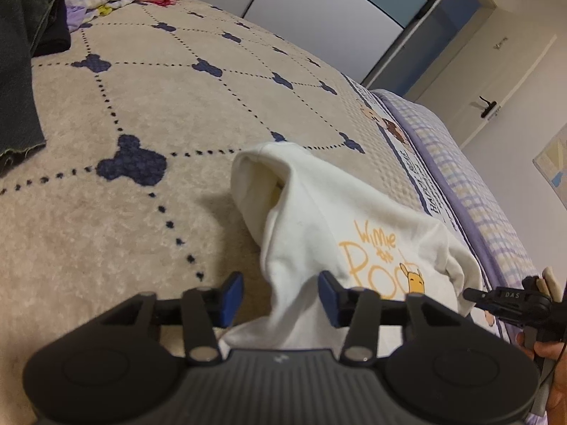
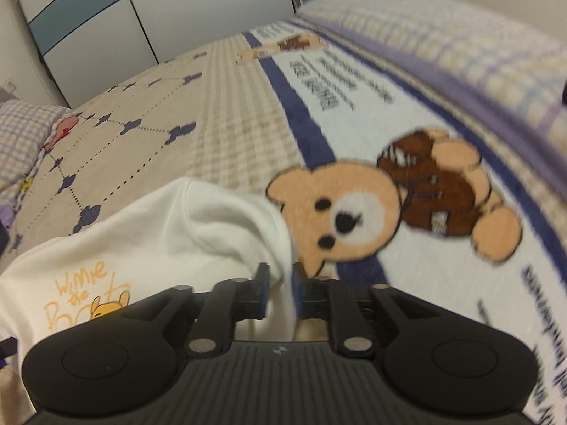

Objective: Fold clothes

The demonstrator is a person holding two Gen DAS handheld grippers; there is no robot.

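The white Winnie the Pooh shirt [image 1: 319, 226] lies bunched at lower centre on the bed's beige blanket [image 1: 141, 113]. The left hand-held gripper [image 1: 280, 297] stands spread around a fold; the right hand-held gripper [image 2: 280, 290] pinches its edge beside the printed teddy bear [image 2: 340, 219].

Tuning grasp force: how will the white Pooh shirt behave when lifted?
Likely floppy: the white shirt drapes and bunches between the left claw fingers. Probably light, thin knit. The right claw pinches a fold, so the rest should sag rather than hold shape.
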